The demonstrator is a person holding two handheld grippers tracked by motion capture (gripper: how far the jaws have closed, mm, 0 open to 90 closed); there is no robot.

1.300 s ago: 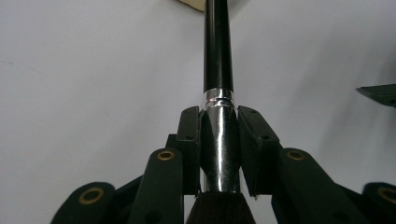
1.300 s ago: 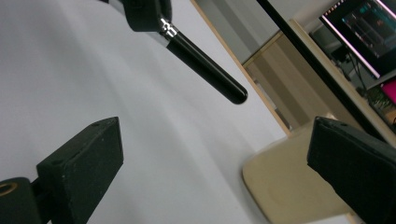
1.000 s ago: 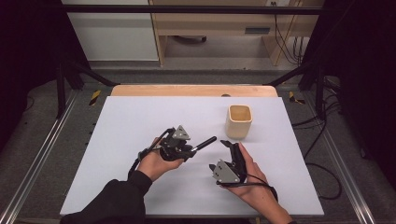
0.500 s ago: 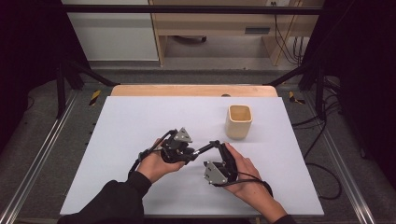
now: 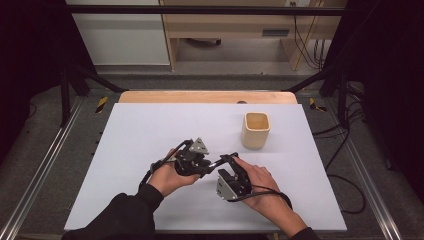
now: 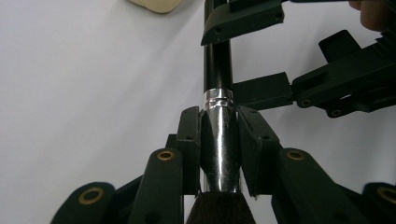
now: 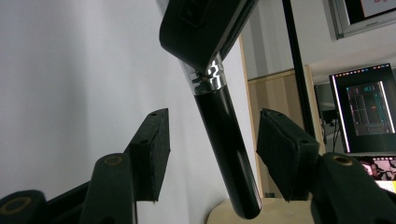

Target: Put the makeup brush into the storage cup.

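The left gripper (image 6: 219,140) is pinching a makeup brush (image 6: 218,121) by its shiny silver collar, with the dark bristles down near the camera. The brush is held up off the white tabletop (image 5: 150,130), between the two hands. Its black handle points at the right gripper (image 7: 212,154), whose jaws are spread wide, one on each side of the handle but not touching it. A small tan cup (image 5: 256,130) stands near, past the right hand.

What could go wrong? The silver part is smooth, so the brush might slip or twist. If the left gripper lets go before the right one squeezes, the brush could drop. If the right gripper squeezes too near the tip, the brush could tip.
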